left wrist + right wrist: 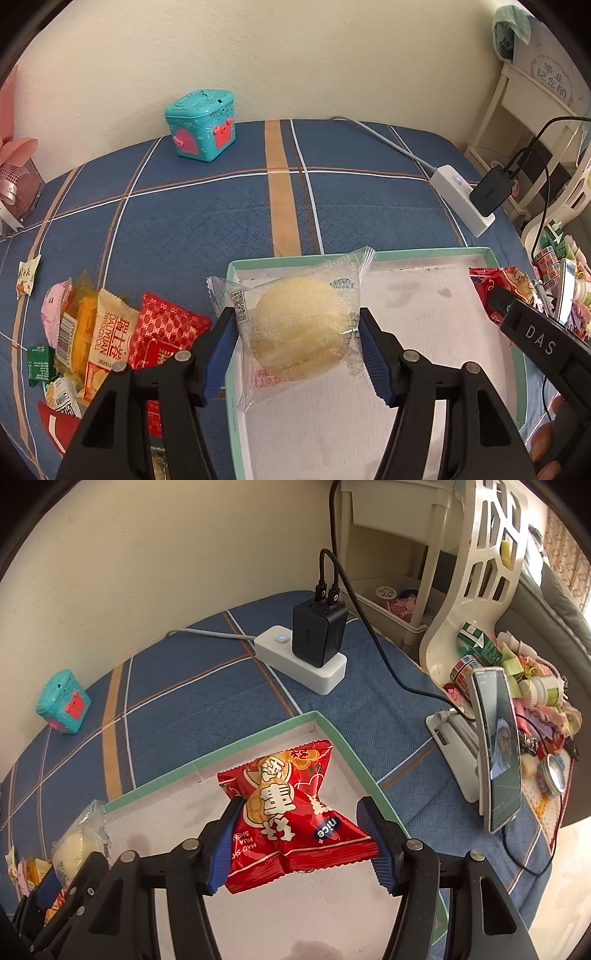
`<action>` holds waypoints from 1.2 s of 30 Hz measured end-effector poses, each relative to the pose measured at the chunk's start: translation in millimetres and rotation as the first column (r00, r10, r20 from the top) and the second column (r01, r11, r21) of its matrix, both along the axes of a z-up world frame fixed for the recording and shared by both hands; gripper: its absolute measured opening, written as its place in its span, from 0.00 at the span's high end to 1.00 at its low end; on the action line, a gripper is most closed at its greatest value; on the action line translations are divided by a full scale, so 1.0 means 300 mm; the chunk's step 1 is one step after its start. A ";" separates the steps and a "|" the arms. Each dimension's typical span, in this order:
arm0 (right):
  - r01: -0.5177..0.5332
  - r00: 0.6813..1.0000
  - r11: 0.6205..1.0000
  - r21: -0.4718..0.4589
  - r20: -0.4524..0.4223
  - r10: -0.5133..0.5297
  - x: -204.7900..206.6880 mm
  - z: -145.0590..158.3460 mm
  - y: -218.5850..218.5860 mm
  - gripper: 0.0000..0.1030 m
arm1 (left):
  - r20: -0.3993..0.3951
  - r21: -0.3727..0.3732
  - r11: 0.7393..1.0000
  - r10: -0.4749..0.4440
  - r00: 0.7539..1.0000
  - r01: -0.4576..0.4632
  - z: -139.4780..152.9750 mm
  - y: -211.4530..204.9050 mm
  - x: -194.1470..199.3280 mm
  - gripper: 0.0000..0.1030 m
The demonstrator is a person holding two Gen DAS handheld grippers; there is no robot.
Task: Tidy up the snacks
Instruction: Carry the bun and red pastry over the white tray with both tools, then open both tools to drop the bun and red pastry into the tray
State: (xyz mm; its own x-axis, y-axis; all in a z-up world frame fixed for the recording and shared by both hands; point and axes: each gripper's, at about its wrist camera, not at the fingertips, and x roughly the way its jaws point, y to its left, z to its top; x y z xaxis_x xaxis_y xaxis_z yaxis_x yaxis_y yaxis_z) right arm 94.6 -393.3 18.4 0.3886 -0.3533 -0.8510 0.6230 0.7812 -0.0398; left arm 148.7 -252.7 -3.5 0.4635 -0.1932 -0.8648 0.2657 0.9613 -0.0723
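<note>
Because both snacks are bound for the tray (495,254), each hand carries one above its white floor. In the left wrist view, the left gripper (299,328) pinches a clear-wrapped pastry (299,325) by its sides, over the tray's left edge; loose snacks (110,332) wait in a pile on the blue cloth at left. The pastry hides part of the tray's rim, and the pile is cut off by the fingers. In the right wrist view, the right gripper (299,827) clamps a red packet (291,812) over the tray's far right corner, crumpling it at the waist. Its lower print is folded and unreadable.
</note>
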 end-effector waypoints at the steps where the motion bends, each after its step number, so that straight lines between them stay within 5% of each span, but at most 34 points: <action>1: 0.000 1.000 1.000 -0.005 -0.005 0.000 0.005 -0.003 -0.004 0.37 | -0.001 0.004 1.000 -0.003 1.000 0.003 -0.005 -0.007 0.005 0.36; 22: -0.016 0.998 0.997 0.079 -0.067 0.021 0.052 -0.115 -0.065 0.35 | -0.044 0.050 0.999 -0.006 0.999 0.009 -0.077 -0.034 0.032 0.35; 36: -0.060 0.996 0.993 0.102 -0.065 0.067 0.063 -0.108 -0.058 0.29 | -0.006 0.033 0.999 0.025 1.000 -0.024 -0.013 -0.019 0.025 0.26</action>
